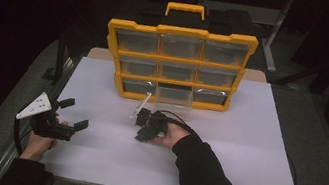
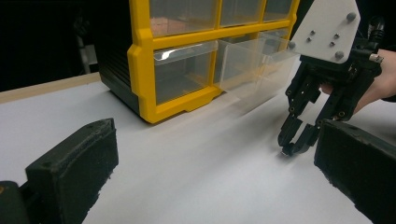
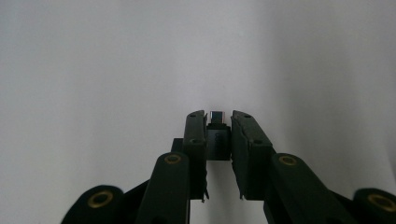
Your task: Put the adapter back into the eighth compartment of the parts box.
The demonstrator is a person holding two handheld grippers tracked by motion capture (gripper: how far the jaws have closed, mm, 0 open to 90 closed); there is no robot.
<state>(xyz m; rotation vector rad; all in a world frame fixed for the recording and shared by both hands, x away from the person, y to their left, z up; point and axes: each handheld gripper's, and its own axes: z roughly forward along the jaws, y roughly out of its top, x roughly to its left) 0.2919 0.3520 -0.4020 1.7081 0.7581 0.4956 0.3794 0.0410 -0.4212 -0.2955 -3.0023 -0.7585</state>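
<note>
A yellow organizer (image 1: 177,64) with clear drawers stands at the back of the white table (image 1: 244,151). Its bottom middle drawer (image 1: 174,95) is pulled out. My right gripper (image 1: 141,136) points down at the table in front of that drawer. Its jaws are shut on a small dark piece with a silvery end (image 3: 217,115), held at the tips of the right gripper (image 3: 218,122). My left gripper (image 1: 75,114) rests at the table's left side, open and holding nothing. The left gripper view shows its wide-apart jaws (image 2: 215,135), the right gripper (image 2: 294,147) and the organizer (image 2: 140,65).
A grey three-cornered plate (image 1: 36,105) sits on top of the left gripper. A black cable (image 1: 187,125) loops from the right gripper over the hand. Dark floor and stand legs (image 1: 272,44) surround the table.
</note>
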